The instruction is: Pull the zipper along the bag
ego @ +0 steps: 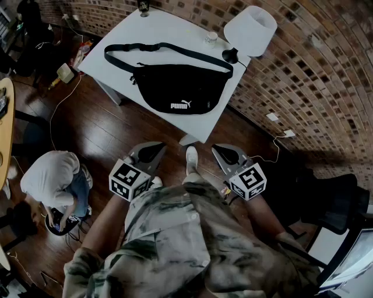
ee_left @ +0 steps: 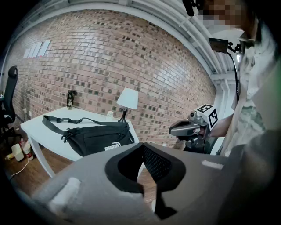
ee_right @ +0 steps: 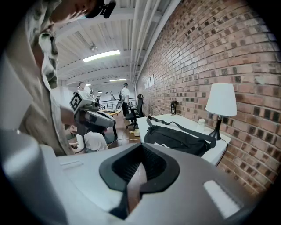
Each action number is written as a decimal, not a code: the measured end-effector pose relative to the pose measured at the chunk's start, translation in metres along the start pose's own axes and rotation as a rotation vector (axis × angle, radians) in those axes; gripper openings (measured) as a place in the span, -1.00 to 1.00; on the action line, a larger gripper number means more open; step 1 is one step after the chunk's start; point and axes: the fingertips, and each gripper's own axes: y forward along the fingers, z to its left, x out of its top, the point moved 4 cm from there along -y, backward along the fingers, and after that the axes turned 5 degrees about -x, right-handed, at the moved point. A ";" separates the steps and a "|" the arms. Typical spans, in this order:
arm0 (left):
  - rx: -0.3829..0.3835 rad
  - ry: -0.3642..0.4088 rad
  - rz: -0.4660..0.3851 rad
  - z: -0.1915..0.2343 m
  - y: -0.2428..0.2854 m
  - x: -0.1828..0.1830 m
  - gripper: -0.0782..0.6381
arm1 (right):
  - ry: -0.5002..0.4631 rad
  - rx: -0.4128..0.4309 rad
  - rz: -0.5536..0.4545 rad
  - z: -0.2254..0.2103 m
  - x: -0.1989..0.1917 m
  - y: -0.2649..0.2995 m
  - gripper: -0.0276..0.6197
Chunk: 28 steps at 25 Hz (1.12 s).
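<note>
A black waist bag (ego: 180, 87) with a white logo lies flat on the white table (ego: 116, 38), its strap looped toward the far side. The zipper pull is too small to make out. Both grippers hang low near my body, well short of the table. My left gripper (ego: 156, 146) is shut with nothing in it, and so is my right gripper (ego: 217, 148). The left gripper view has the bag (ee_left: 99, 137) ahead to the left, and its own jaw tips (ee_left: 141, 146) touch. In the right gripper view the bag (ee_right: 175, 138) lies ahead to the right.
A white lamp (ego: 250, 29), a small jar (ego: 211, 38) and a dark bottle (ego: 143, 7) stand on the table near the brick wall (ego: 315, 70). A person (ego: 52, 180) crouches on the wood floor at left among cables. A dark chair (ego: 338, 204) is at right.
</note>
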 end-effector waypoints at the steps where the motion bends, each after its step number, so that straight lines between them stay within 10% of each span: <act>1: 0.012 -0.012 0.004 0.006 0.016 0.005 -0.77 | -0.012 0.009 0.007 -0.020 0.002 0.011 -0.91; 12: 0.173 0.028 0.216 0.076 0.187 0.026 -0.59 | -0.093 0.145 0.117 -0.188 -0.008 0.132 -0.91; 28: 0.218 0.249 0.567 0.131 0.294 -0.007 -0.57 | -0.077 0.209 0.288 -0.238 -0.054 0.230 -0.91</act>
